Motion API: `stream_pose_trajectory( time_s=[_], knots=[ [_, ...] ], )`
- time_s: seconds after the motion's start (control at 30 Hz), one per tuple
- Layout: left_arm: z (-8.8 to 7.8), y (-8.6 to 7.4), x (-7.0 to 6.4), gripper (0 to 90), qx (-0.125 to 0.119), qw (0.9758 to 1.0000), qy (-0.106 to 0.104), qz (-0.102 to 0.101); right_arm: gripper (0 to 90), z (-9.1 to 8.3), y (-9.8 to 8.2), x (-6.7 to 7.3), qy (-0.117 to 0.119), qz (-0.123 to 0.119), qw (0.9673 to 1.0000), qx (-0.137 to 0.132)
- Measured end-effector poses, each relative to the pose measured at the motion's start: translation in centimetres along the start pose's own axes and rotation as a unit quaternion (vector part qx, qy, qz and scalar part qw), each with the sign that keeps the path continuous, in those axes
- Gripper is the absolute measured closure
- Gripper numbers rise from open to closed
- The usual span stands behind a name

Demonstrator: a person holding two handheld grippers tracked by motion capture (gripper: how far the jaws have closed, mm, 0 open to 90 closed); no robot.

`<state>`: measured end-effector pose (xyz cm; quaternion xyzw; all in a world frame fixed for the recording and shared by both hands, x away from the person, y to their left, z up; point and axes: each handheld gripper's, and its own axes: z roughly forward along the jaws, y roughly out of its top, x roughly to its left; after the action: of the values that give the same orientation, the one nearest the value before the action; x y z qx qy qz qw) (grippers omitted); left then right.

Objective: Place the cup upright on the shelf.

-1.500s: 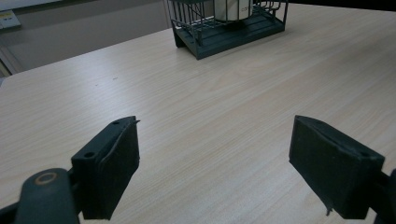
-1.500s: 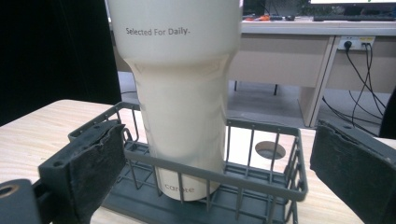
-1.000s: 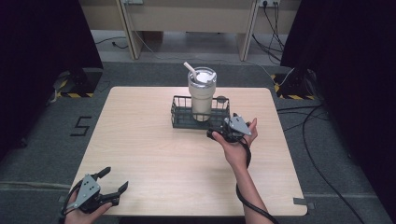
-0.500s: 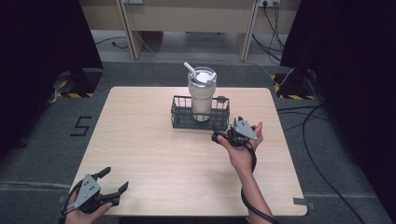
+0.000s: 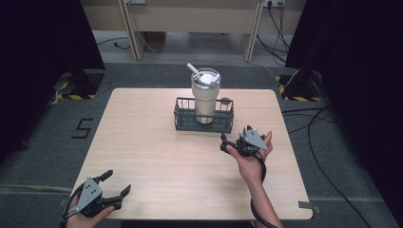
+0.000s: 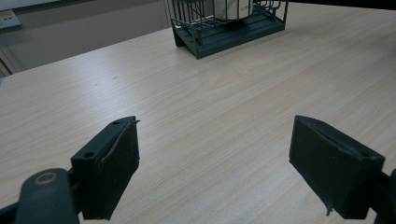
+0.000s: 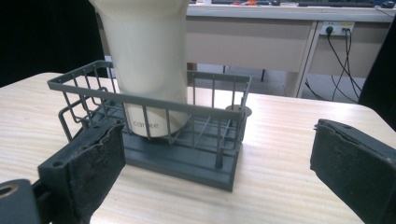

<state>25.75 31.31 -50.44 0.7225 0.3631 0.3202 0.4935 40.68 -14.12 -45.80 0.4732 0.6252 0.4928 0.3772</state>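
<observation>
One wooden table carries one dark wire basket, and that basket serves as the landmark here. It sits toward the far edge of the table, a little right of the middle. Inside it, in its left half, stands one cream tumbler, upright, with a lid and one white straw leaning to the left. The tumbler rises well above the basket's rim. The right half of the basket holds nothing that can be made out, apart from a small round dark tab at its far right corner.

Two grippers are in play — one in each hand. The right gripper is held in the person's right hand, just near of the basket's right end and apart from it, its jaws pointing left toward the basket. Its jaws stand wide, with nothing between them; in the right gripper view the basket and tumbler show between the two pads, the basket's near right corner closest.

The left gripper is well apart from the basket, down at the near left corner of the table, held low in the left hand. Its jaws are spread wide too, with only bare tabletop between them — the basket shows far ahead in the left gripper view.

One black cable trails from the right gripper along the forearm.
</observation>
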Motion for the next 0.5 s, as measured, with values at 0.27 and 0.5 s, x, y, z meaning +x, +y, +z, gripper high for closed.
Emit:
stream_pose_trajectory(
  time_s=[0.27,0.5],
  knots=[
    [0.0,0.0,0.0,15.4,0.001,1.0000,0.000,0.000,4.2,-0.8,-1.0,-0.5,-0.004,0.003,1.0000,0.007],
    [0.1,0.0,-0.1,15.4,0.001,1.0000,0.000,0.001,4.2,-1.2,-1.8,-0.8,-0.007,0.004,0.9999,0.012]
  ],
)
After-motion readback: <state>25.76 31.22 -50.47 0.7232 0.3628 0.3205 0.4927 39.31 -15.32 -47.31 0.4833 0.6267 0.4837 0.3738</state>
